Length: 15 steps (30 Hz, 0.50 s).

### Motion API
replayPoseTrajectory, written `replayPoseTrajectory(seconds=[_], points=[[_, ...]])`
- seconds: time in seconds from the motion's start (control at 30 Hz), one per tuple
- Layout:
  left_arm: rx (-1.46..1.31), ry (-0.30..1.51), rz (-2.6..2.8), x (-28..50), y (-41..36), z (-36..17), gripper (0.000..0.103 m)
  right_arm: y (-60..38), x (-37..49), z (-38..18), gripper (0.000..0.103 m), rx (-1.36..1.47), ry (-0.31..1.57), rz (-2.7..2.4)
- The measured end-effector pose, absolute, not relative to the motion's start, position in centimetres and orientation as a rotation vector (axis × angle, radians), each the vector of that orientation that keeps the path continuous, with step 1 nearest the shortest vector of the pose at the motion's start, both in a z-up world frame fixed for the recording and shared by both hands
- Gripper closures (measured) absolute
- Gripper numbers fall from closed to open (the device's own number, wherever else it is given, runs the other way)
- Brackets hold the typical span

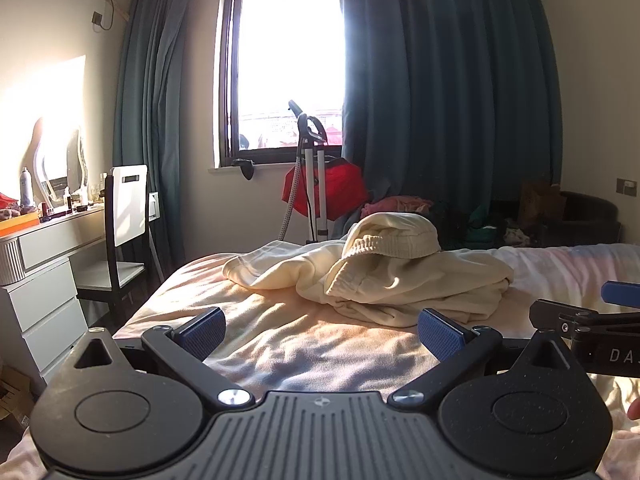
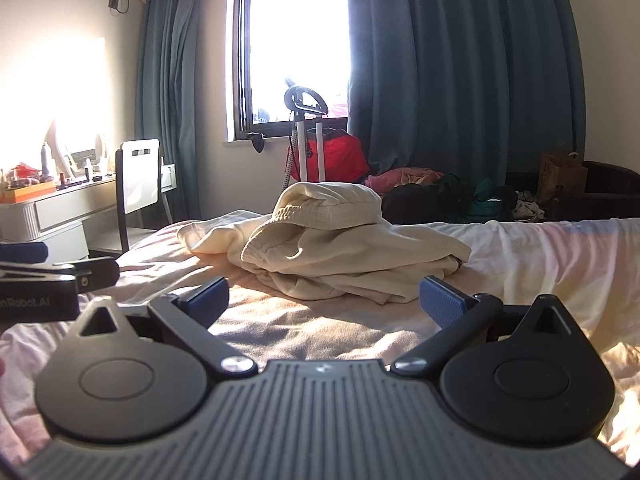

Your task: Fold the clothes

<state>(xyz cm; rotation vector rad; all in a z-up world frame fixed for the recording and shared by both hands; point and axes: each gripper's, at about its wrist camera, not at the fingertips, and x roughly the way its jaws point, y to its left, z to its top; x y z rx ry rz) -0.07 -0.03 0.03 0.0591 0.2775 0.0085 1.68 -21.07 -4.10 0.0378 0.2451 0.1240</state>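
left gripper [image 1: 322, 334] wide apart, empty | right gripper [image 2: 324, 300] wide apart, empty | cream garment [image 2: 332, 248] untouched on bed [image 2: 540, 256]

cream garment [image 1: 372, 276] ahead of me | unfolded, crumpled in a loose heap | ribbed elastic hem turned up on top, humped into a dome | one flap trails toward the window side | lies on the bed sheet [image 1: 280, 340], sunlit
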Motion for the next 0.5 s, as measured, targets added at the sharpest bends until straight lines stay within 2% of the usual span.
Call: replayPoseTrajectory(seconds=[0.5], points=[[0.063, 0.288, 0.026, -1.3, -0.4, -0.2, 0.000, -21.6, 0.9, -3.5, 0.000, 0.033, 0.248, 0.087]])
